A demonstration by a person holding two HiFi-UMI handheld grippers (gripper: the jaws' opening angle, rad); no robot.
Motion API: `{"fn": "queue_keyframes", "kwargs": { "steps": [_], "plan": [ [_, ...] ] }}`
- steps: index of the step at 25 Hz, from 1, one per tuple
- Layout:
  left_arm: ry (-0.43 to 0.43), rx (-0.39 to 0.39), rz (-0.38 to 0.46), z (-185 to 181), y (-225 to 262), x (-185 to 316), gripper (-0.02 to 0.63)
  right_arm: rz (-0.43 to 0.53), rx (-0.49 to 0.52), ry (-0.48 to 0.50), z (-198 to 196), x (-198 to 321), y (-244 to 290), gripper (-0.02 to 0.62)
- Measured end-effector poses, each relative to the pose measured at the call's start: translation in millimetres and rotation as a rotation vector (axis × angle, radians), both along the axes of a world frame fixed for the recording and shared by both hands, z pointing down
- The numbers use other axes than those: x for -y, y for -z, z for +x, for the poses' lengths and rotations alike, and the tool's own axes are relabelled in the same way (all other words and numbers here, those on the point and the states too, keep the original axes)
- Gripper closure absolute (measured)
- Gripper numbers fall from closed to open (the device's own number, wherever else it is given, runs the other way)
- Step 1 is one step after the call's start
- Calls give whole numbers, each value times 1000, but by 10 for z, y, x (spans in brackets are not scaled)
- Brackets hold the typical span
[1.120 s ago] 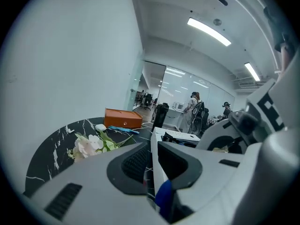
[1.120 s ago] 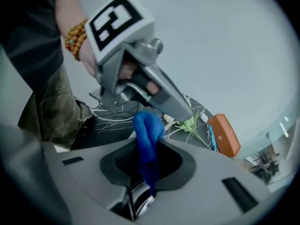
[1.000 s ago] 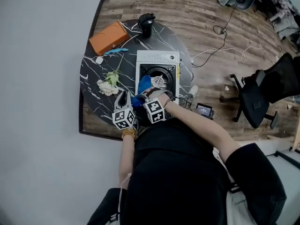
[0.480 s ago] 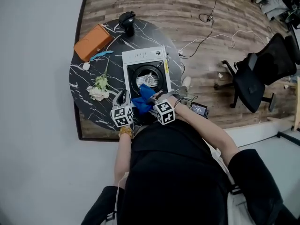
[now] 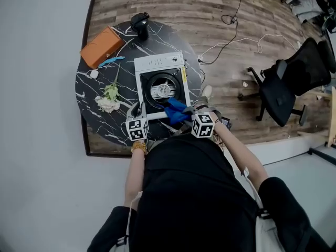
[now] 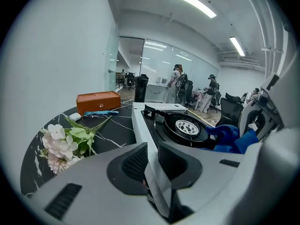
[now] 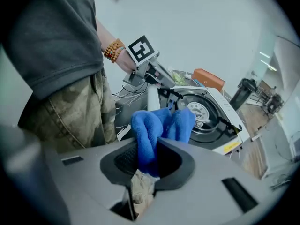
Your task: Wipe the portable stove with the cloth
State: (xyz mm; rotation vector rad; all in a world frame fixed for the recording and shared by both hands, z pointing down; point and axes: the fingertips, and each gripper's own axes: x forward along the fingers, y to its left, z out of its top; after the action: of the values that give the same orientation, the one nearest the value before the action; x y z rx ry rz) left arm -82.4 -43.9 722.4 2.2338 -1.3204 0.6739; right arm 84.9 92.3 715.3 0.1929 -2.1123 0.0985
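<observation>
The white portable stove (image 5: 160, 83) with its black round burner (image 5: 161, 88) stands on the black marble table (image 5: 97, 122). My left gripper (image 5: 138, 112) is at the stove's front left corner, and in the left gripper view (image 6: 151, 161) its jaws stand shut on the stove's white edge (image 6: 143, 125). My right gripper (image 5: 185, 113) is shut on the blue cloth (image 5: 176, 111), which rests at the stove's front right corner. In the right gripper view the cloth (image 7: 157, 125) bulges out of the jaws, in front of the stove (image 7: 211, 114).
On the table's left part lie an orange box (image 5: 102, 47), a bunch of white flowers (image 5: 107, 98), a blue pen-like thing (image 5: 110, 62) and a small white object (image 5: 93, 73). A black cup (image 5: 139, 22) stands at the back. Cables (image 5: 236, 41) and an office chair (image 5: 286, 88) are on the floor to the right.
The right gripper has dragged the blue cloth from the burner's front left across to the stove's front right corner. The left gripper has stayed at the front left corner.
</observation>
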Motion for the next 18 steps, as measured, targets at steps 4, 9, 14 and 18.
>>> {"fn": "queue_keyframes", "kwargs": {
  "steps": [4, 9, 14, 18],
  "plan": [
    [-17, -24, 41, 45, 158, -6, 538, 20, 108, -121, 76, 150, 291, 535],
    [-135, -38, 82, 254, 353, -108, 538, 65, 327, -549, 453, 737, 655, 535],
    [-220, -6, 60, 420, 262, -252, 538, -2, 214, -756, 831, 978, 228, 535],
    [-292, 65, 28, 511, 140, -309, 538, -68, 156, -731, 702, 955, -82, 535]
  ]
}}
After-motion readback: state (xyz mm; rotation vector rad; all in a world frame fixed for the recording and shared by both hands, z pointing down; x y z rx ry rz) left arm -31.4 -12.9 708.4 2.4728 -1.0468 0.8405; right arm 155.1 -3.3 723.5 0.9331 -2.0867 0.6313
